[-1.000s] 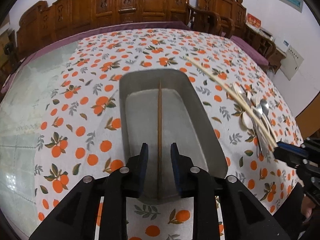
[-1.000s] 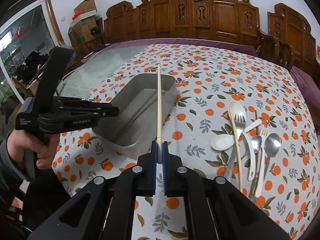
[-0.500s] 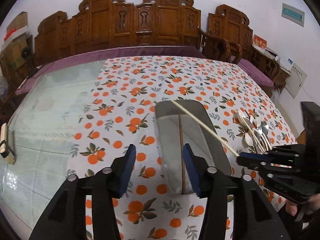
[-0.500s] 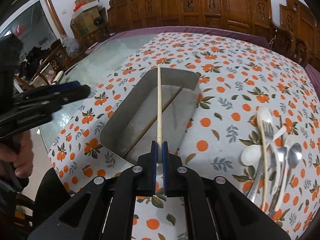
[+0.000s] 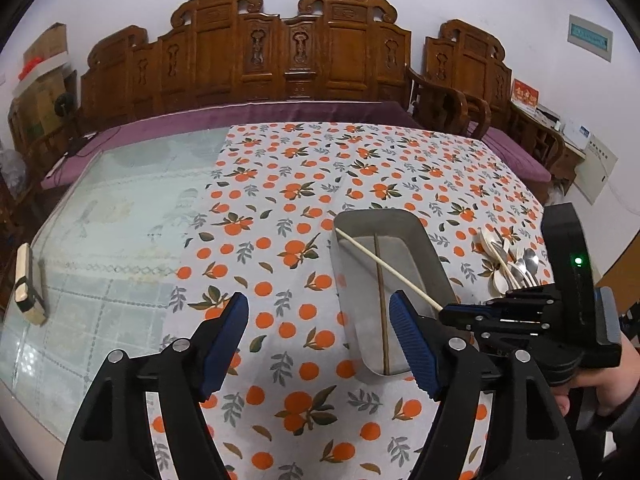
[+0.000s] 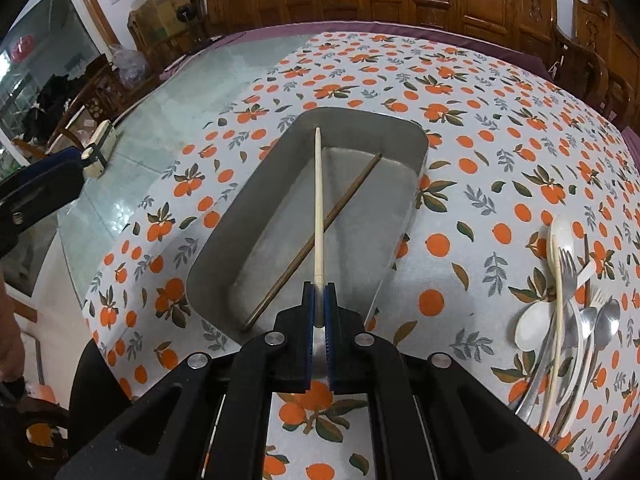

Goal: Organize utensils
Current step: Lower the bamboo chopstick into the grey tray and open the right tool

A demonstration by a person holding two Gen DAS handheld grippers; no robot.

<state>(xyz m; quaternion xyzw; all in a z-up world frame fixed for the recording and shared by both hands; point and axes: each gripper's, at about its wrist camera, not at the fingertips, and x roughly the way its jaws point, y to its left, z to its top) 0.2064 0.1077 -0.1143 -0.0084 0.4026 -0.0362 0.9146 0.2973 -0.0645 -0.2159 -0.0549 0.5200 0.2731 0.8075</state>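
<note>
The right gripper (image 6: 319,292) is clamped on the thick end of a pale chopstick (image 6: 318,204), which juts forward over the metal tray (image 6: 416,172), its tip above the far end. A dark chopstick (image 6: 320,240) lies flat on the tray floor, running diagonally from the near left corner toward the far right and passing under the pale one. The left gripper (image 5: 320,344) is over the cloth (image 5: 280,208) just left of the tray; its jaws are opening and already stand wide, with nothing between them. In the left wrist view the right gripper (image 5: 444,312) shows at the tray's right side, with part of the hand (image 5: 608,380) that holds it. The rest of the cutlery (image 6: 564,320) lies in a loose pile on the cloth well to the right of the tray: white spoons, metal spoons, forks and at least 1 more pale chopstick laid across them. The cloth, printed with oranges, covers part of a glass-topped table (image 5: 112,216). Carved wooden chairs (image 5: 288,52) stand behind it.
</note>
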